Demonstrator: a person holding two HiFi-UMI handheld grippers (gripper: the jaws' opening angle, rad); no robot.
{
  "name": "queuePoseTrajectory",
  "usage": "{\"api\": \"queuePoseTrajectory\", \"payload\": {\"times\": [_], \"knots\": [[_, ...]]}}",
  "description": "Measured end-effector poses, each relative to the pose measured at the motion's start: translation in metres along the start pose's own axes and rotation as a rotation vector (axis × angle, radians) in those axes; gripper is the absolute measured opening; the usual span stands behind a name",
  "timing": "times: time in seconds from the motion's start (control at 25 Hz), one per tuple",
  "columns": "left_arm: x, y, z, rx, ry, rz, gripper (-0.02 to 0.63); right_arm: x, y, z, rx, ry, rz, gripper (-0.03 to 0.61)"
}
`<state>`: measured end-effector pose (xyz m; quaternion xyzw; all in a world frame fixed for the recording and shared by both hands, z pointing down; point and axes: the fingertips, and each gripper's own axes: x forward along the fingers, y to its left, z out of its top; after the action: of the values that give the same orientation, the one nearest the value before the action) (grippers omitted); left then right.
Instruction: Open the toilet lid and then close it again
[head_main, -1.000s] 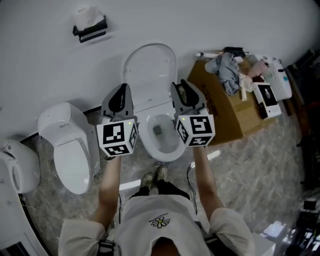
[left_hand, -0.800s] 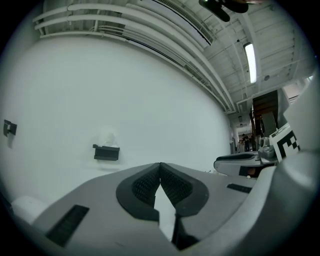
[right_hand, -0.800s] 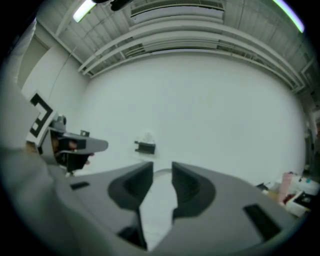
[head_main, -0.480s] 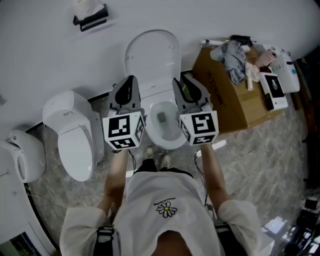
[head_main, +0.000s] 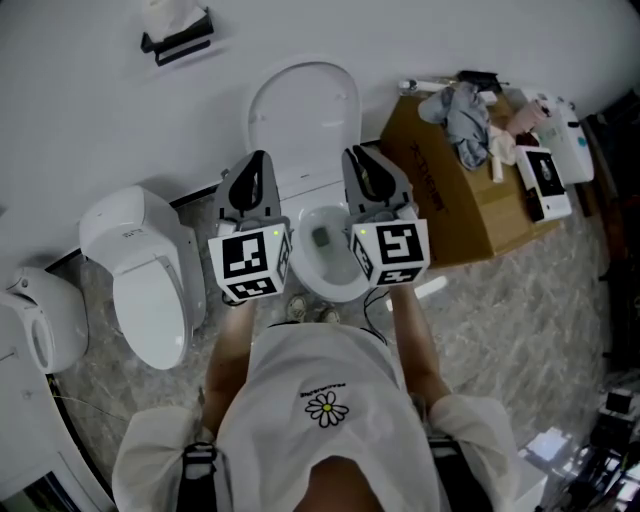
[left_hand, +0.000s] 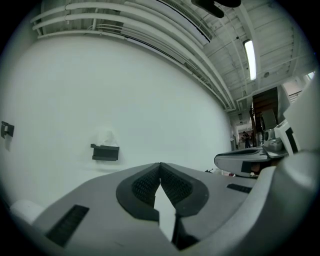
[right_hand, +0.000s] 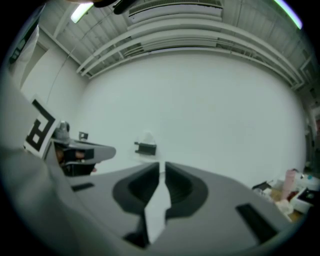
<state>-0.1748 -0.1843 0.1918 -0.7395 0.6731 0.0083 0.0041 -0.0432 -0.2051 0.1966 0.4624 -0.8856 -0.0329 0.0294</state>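
Closing over the last second, the right tongs (right_hand: 161, 170) now keep only a narrow slit, with nothing inside. The left tongs (left_hand: 160, 167) are clenched and empty. Both hang level above the one open toilet (head_main: 330, 288), one at each side of its bowl. Its toilet lid (head_main: 303, 115) stands up against the wall behind it. One closed toilet (head_main: 145, 290) is left of it, one cardboard box (head_main: 450, 215) right of it.

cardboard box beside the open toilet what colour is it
The box is brown, seen best in the head view.
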Motion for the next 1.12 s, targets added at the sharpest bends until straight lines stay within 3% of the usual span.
{"api": "queuePoseTrajectory", "payload": {"times": [0.4, 0.56, 0.64, 0.68, 0.76, 0.84, 1.12], "knots": [[0.014, 0.014, -0.01, -0.019, 0.025, 0.012, 0.021, 0.013, -0.01, -0.01, 0.057, 0.009, -0.016, 0.032], [0.037, 0.023, -0.016, 0.039, 0.039, 0.001, 0.025, 0.033, -0.018, -0.012, 0.024, 0.014, -0.005, 0.034], [0.063, 0.035, -0.019, 0.072, 0.049, 0.007, 0.048, 0.056, -0.032, -0.012, -0.008, 0.021, -0.028, 0.035], [0.077, 0.043, -0.023, 0.08, 0.058, 0.013, 0.097, 0.07, -0.041, -0.015, -0.02, 0.03, -0.046, 0.037], [0.106, 0.059, -0.035, 0.087, 0.084, 0.027, 0.17, 0.098, -0.056, -0.029, -0.028, 0.07, -0.056, 0.107], [0.134, 0.074, -0.05, 0.094, 0.116, 0.034, 0.176, 0.13, -0.067, -0.047, -0.037, 0.122, -0.044, 0.17], [0.225, 0.109, -0.117, 0.135, 0.257, 0.018, 0.176, 0.255, -0.11, -0.106, -0.128, 0.275, -0.049, 0.186]]}}
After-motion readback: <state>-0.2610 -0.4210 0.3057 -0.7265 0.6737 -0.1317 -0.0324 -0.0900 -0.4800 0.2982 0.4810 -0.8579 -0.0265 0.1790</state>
